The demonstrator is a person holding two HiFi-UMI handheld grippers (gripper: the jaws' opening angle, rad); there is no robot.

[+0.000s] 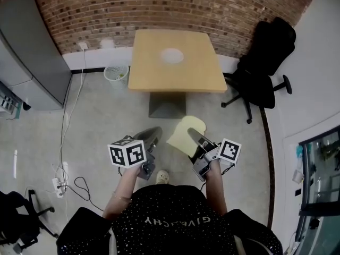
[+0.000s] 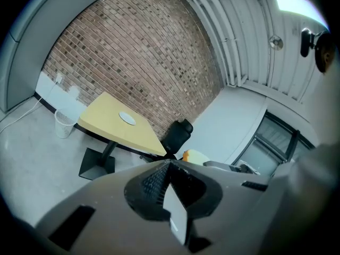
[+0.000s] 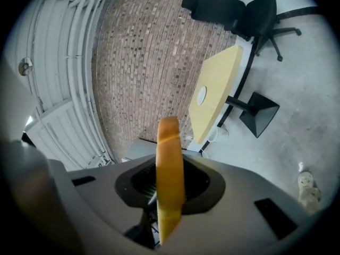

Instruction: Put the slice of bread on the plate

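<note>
The slice of bread (image 1: pixel 186 134), pale with a tan crust, stands on edge between the jaws of my right gripper (image 1: pixel 194 138), which is shut on it above the floor. In the right gripper view the slice of bread (image 3: pixel 170 179) rises edge-on between the jaws. My left gripper (image 1: pixel 151 135) hovers beside it on the left, jaws together and empty; its jaws (image 2: pixel 169 169) meet in the left gripper view. The white plate (image 1: pixel 171 56) lies on the wooden table (image 1: pixel 180 76) ahead, well apart from both grippers; the plate (image 3: pixel 201 95) also shows in the right gripper view.
A black office chair (image 1: pixel 263 62) stands right of the table. A white wastebasket (image 1: pixel 116 73) sits at the table's left, a grey cabinet (image 1: pixel 29 52) farther left. Cables (image 1: pixel 69 182) lie on the floor at my left. A brick wall runs behind the table.
</note>
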